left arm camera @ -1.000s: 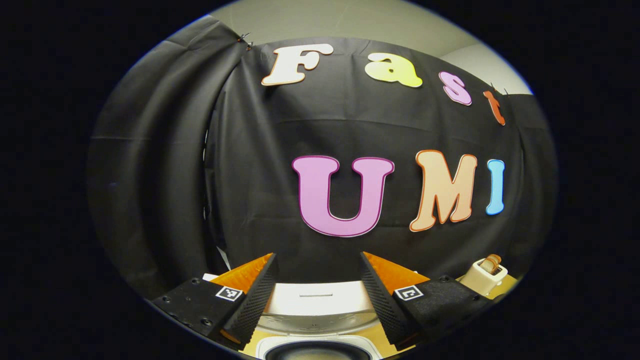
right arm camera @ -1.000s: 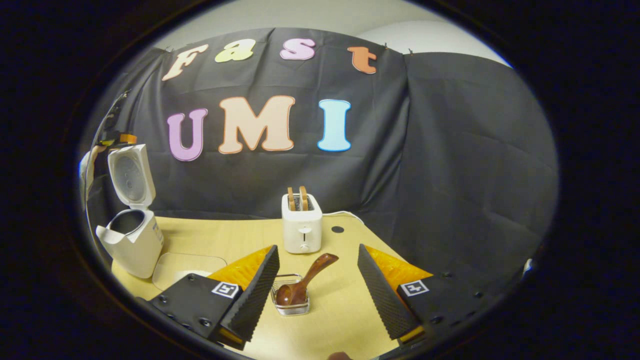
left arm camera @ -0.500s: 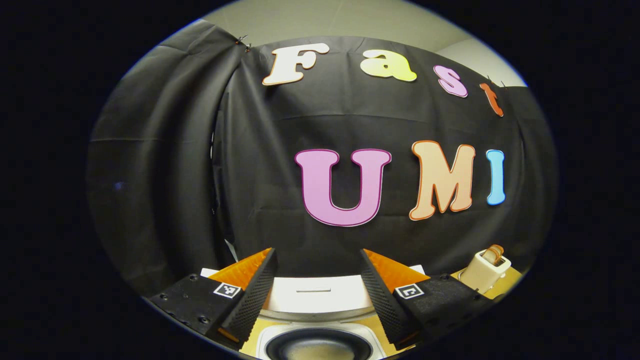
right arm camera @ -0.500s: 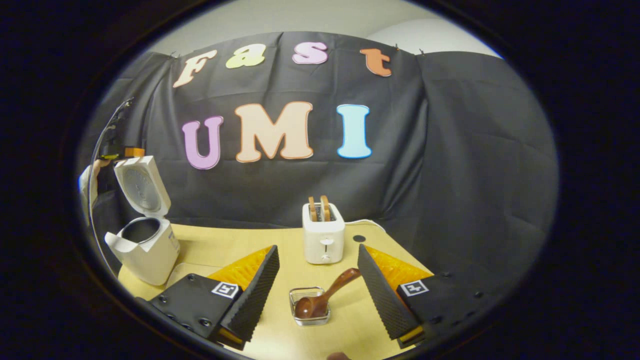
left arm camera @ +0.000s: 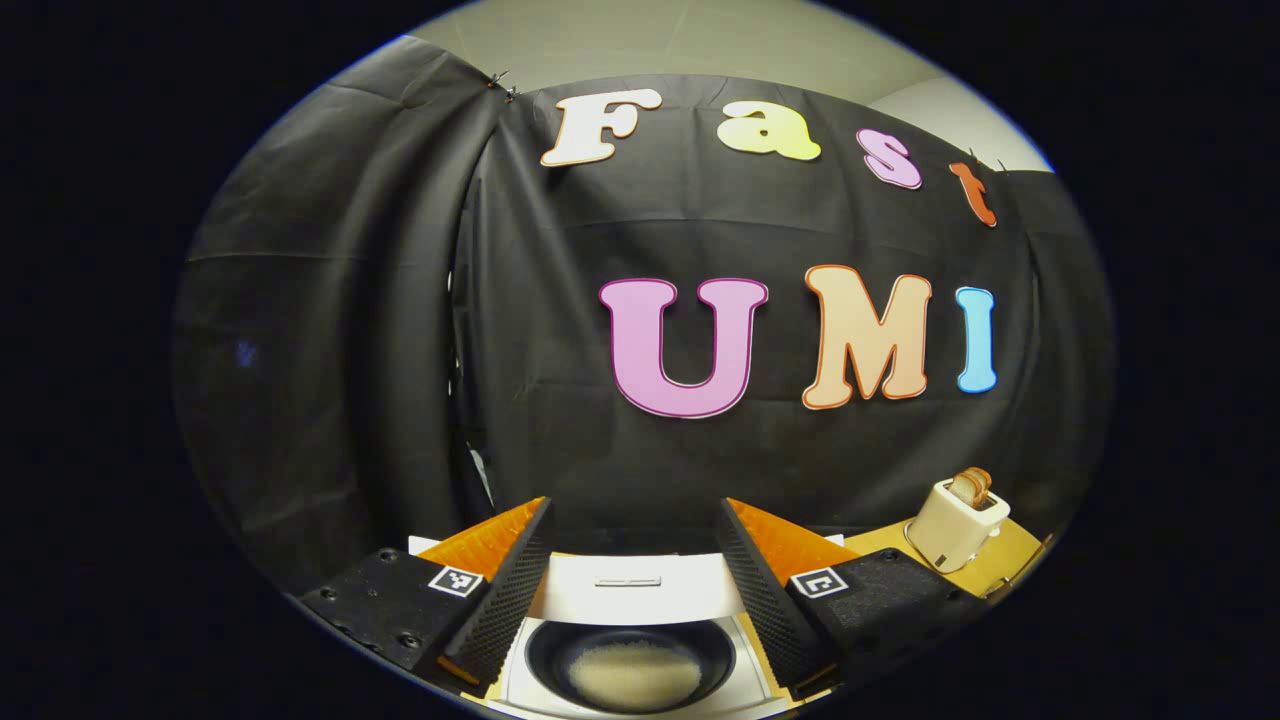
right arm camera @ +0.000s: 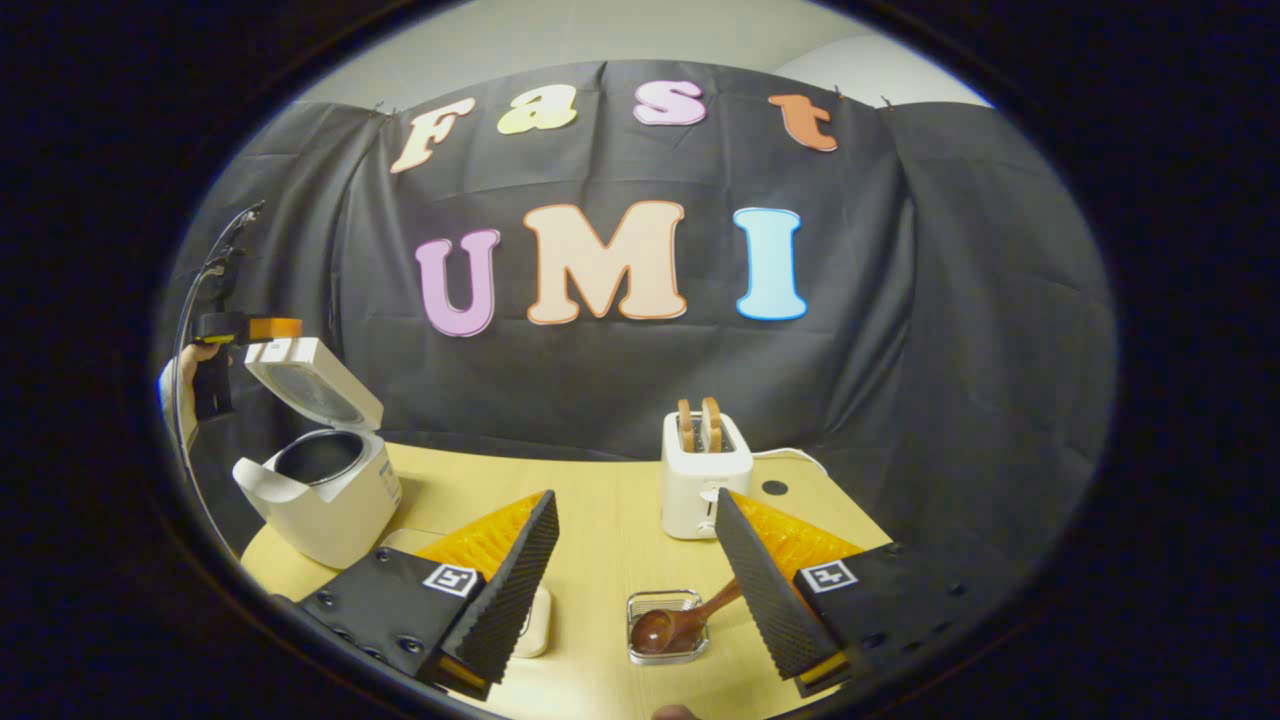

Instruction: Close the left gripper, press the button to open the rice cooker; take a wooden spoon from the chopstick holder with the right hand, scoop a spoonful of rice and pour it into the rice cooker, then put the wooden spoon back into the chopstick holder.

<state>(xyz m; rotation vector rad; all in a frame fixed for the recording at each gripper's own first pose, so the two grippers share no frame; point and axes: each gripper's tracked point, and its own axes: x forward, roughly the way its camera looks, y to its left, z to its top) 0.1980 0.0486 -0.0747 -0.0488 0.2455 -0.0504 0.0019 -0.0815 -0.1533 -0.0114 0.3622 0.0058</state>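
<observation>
Rice cooker (right arm camera: 325, 495) sits open at the table's (right arm camera: 600, 500) left end, lid up; the left gripper view shows rice in its pot (left arm camera: 632, 672). Left gripper (left arm camera: 632, 590) hangs over it, jaws apart, empty. Right gripper (right arm camera: 635, 590) is open too, holding nothing, above the wooden spoon (right arm camera: 680, 622), which lies in the wire holder (right arm camera: 665, 630) near the toaster (right arm camera: 703, 485).

Cloth-walled booth, toaster (right arm camera: 705, 478) tabletop (right arm camera: 600, 500)

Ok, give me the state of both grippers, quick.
Left gripper: open, holding nothing, above the rice cooker.
Right gripper: open, holding nothing.
</observation>
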